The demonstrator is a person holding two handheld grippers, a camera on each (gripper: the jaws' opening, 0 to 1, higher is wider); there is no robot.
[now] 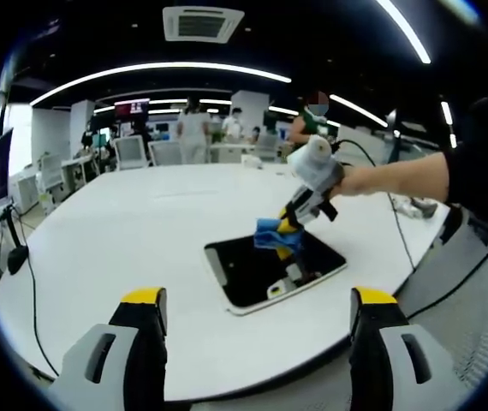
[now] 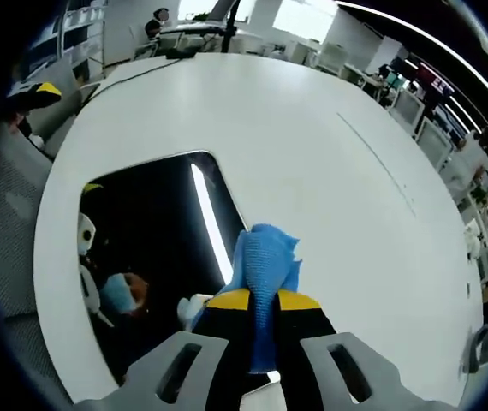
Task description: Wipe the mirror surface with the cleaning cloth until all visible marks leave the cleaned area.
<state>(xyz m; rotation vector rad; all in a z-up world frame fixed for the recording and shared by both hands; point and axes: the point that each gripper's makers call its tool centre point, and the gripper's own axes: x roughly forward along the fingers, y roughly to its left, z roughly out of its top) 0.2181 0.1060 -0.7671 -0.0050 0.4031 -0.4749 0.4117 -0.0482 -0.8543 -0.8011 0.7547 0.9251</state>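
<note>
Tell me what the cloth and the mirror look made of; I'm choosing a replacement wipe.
The blue cloth looks like soft knitted or microfibre fabric: matte, with a fine ribbed texture and a ragged edge. The mirror looks like glossy glass in a thin pale frame, likely plastic: it reflects a ceiling light strip sharply.

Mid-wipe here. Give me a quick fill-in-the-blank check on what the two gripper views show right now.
1. The right gripper is shut on a ____ cleaning cloth.
2. The dark rectangular mirror lies flat on a ____ table.
3. The left gripper's jaws stand ____, holding nothing.
4. The cloth meets the mirror near its ____.

Missing words: blue; white; open; edge
</note>
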